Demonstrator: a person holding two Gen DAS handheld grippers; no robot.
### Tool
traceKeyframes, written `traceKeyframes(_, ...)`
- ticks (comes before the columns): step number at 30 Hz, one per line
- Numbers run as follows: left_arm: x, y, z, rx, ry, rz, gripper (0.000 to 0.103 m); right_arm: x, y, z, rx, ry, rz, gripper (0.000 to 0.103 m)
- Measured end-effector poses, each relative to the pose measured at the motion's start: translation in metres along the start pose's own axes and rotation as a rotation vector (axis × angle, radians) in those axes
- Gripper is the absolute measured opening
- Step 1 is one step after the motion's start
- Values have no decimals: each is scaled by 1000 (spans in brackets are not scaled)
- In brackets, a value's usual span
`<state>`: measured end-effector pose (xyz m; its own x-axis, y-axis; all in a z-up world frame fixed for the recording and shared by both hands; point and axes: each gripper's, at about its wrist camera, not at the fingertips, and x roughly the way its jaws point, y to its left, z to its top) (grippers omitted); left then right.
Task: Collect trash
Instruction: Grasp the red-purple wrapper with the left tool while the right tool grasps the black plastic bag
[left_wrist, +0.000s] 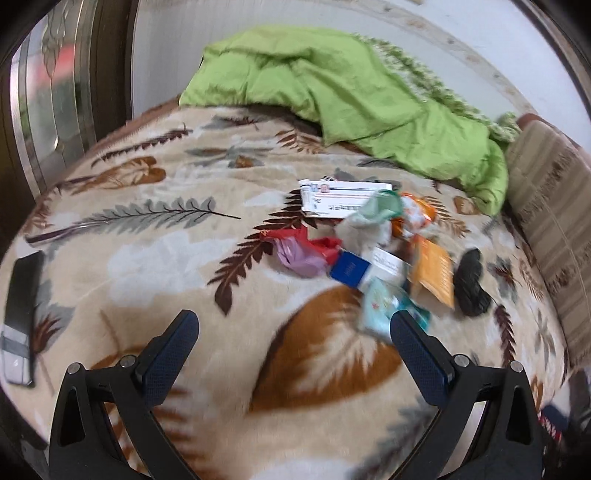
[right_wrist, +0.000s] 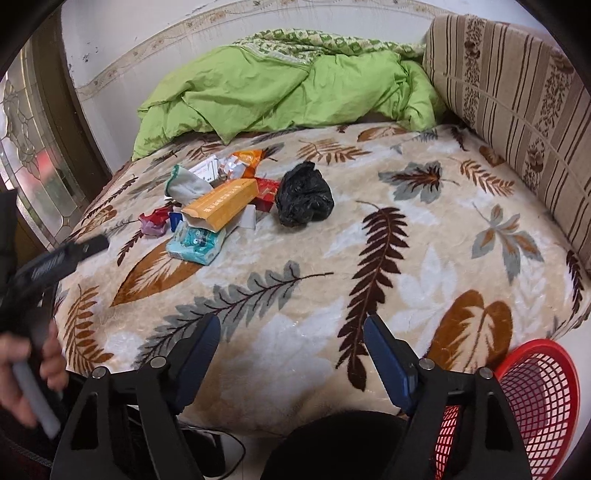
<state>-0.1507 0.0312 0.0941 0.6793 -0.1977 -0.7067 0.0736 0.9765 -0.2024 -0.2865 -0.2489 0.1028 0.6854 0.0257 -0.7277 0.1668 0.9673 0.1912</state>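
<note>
The heap of crumpled wrappers and small cartons (left_wrist: 369, 251) lies on the leaf-patterned bed blanket (left_wrist: 147, 258) just ahead-right of the empty, spread left gripper (left_wrist: 295, 332), nearer than the equally spread, empty right gripper (right_wrist: 291, 332).

bare blanket (right_wrist: 295, 295) before trash pile (right_wrist: 218, 206) – black bag (right_wrist: 304, 194) just beside
</note>
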Motion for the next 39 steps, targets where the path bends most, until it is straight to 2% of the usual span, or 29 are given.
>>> traceKeyframes(6,44,-2,39,-43,46,-17,102,8,-12,1,49,34,12,83)
traceKeyframes(9,62,-4,51,-52,65,-9,93,10,-13,1,48,37,15,83)
traceKeyframes(11,73,-2,54,-59,94,-15,77,11,-13,1,46,43,21,83)
traceKeyframes(12,89,5,65,-63,109,-23,75,12,-13,2,46,46,24,83)
traceKeyframes(15,108,12,69,-93,139,-83,63,15,-13,5,52,58,41,83)
traceKeyframes(16,109,13,70,-94,138,-104,53,17,-14,8,57,60,53,83)
traceKeyframes(20,102,12,68,-83,116,-114,47,24,-13,30,74,37,76,83)
traceKeyframes(25,86,12,68,-71,68,-111,45,60,-20,71,147,48,122,83)
traceKeyframes(28,74,7,68,-35,25,-95,45,97,-22,94,169,88,103,83)
traceKeyframes(33,66,-3,69,27,-12,-83,45,146,-30,111,256,149,98,83)
traceKeyframes(38,66,-8,71,50,-22,-95,45,172,-35,121,269,142,47,82)
traceKeyframes(39,66,-8,70,52,-22,-98,45,174,-36,121,266,137,57,75)
